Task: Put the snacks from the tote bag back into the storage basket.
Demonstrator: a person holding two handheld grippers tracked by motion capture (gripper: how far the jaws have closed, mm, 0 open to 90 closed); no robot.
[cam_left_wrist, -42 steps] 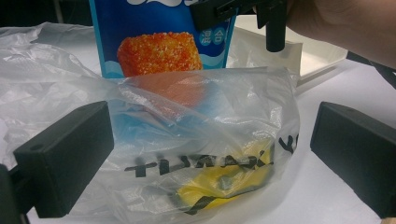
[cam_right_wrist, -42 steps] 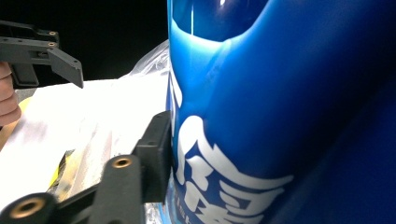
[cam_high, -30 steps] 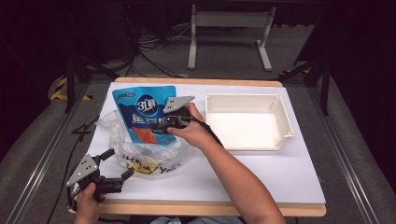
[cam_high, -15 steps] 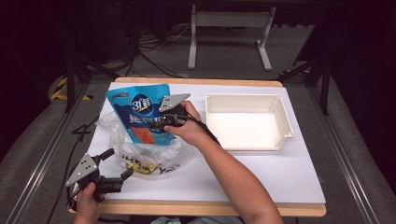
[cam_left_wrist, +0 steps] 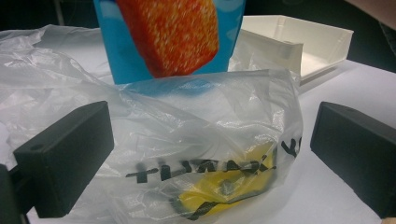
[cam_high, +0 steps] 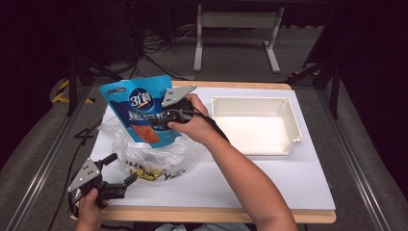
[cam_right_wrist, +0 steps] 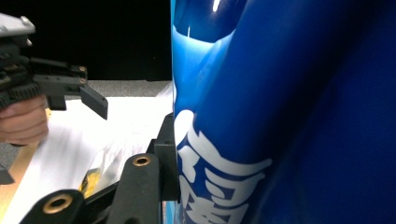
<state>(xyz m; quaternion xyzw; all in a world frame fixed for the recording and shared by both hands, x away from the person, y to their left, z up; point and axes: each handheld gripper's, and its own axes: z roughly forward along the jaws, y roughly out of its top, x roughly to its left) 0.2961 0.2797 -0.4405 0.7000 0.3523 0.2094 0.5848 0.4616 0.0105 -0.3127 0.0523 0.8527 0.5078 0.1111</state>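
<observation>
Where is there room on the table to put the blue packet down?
Inside the white plastic tray, which is bare, and on the white tabletop in front of it. Crowded: the left side, where the clear plastic bag sits under the blue snack packet.

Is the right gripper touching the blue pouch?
Touching. In the right gripper view, the black jaw presses flat against the blue pouch; the high view shows the right gripper clamped on it above the plastic bag.

Dim room; grey carpeted floor [cam_high: 43,159]; white-topped table [cam_high: 288,187] with wood edge; pale metal stand [cam_high: 235,29] behind; black cables [cam_high: 154,48] on floor
</observation>
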